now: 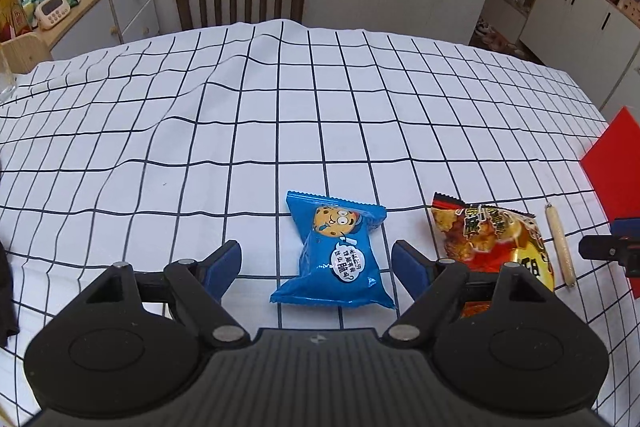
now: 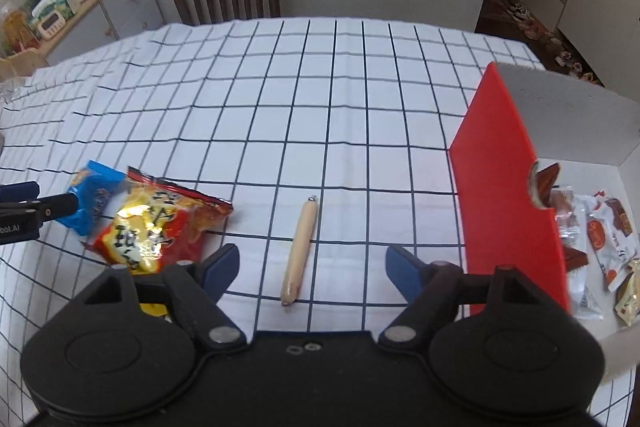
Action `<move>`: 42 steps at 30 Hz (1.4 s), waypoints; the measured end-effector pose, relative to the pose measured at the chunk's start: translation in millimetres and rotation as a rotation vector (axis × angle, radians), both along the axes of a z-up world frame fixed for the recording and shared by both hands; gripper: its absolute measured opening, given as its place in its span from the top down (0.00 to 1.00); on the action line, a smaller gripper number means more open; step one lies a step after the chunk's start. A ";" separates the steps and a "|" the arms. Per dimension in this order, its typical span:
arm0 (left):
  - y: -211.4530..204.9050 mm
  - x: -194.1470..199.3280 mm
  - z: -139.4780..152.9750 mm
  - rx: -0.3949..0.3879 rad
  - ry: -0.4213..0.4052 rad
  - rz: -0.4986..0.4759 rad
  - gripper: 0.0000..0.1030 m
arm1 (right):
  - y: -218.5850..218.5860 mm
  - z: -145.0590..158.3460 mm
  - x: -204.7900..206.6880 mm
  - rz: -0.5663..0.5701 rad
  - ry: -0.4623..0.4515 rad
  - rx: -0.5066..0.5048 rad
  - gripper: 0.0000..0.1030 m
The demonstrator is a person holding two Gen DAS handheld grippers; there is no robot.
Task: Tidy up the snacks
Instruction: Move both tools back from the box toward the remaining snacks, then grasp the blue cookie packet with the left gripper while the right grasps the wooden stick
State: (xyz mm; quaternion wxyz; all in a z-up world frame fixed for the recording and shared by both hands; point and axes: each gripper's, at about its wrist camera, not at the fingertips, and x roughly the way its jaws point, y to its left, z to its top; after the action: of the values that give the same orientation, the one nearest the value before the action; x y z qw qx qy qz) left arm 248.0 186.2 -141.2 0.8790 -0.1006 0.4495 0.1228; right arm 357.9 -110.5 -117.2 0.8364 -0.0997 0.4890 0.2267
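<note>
The left gripper [image 1: 316,267] is spread wide, straddling the blue cookie packet [image 1: 335,255] that lies flat on the checked tablecloth [image 1: 240,131]. The right gripper [image 2: 312,269] is equally wide over the sausage stick [image 2: 299,253]. Between them lies the red-and-yellow snack bag [image 2: 156,227]; far right stands the red box [image 2: 508,187], already holding snacks. The round sausage could roll from closing fingers, and the slick packet could slide away.
</note>
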 end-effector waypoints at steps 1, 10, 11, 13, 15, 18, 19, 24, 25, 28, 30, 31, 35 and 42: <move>-0.3 1.7 -1.4 0.002 0.003 -0.004 0.20 | 1.6 -2.9 1.2 0.001 0.001 -0.007 0.28; -1.1 16.5 -9.8 0.000 0.020 -0.017 0.30 | 17.3 -23.6 14.1 0.002 0.024 -0.041 0.47; -0.9 17.8 -10.4 -0.004 0.021 -0.016 0.31 | 18.6 -24.6 15.0 0.002 0.024 -0.043 0.49; -0.6 19.4 -11.4 -0.010 0.023 -0.017 0.35 | 20.9 -26.8 16.8 0.000 0.024 -0.050 0.52; 0.3 21.0 -13.0 -0.011 0.028 -0.018 0.41 | 23.2 -29.0 18.7 0.001 0.026 -0.052 0.56; 2.3 24.3 -15.2 -0.015 0.033 -0.020 0.49 | 26.5 -32.5 20.0 0.002 0.025 -0.065 0.62; 2.8 24.4 -15.8 -0.019 0.033 -0.020 0.49 | 27.4 -33.8 19.9 0.003 0.026 -0.068 0.64; 3.6 25.9 -16.6 -0.020 0.037 -0.022 0.61 | 34.6 -37.6 18.2 0.020 0.010 -0.088 0.79; 3.0 25.5 -16.0 -0.017 0.037 -0.022 0.64 | 35.8 -37.1 18.4 0.021 0.011 -0.085 0.81; 0.5 22.8 -14.9 -0.009 0.037 -0.022 0.67 | 38.3 -37.0 17.2 0.026 0.006 -0.087 0.89; -0.8 20.9 -14.5 -0.003 0.039 -0.021 0.67 | 39.3 -36.8 15.7 0.032 0.004 -0.089 0.91; -1.5 19.8 -14.4 -0.003 0.041 -0.020 0.67 | 39.2 -36.7 14.6 0.032 0.001 -0.091 0.91; -5.4 12.8 -12.9 -0.012 0.050 -0.013 0.67 | 36.0 -33.6 9.1 0.030 -0.010 -0.082 0.91; -11.0 0.0 -4.0 -0.020 0.045 0.000 0.67 | 25.5 -22.3 -4.3 0.035 -0.014 -0.055 0.91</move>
State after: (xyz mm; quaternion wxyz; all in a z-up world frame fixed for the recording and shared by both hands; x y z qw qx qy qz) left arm 248.0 175.2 -145.2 0.8677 -0.1066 0.4704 0.1204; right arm 353.6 -85.0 -139.5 0.8327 -0.1328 0.4872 0.2273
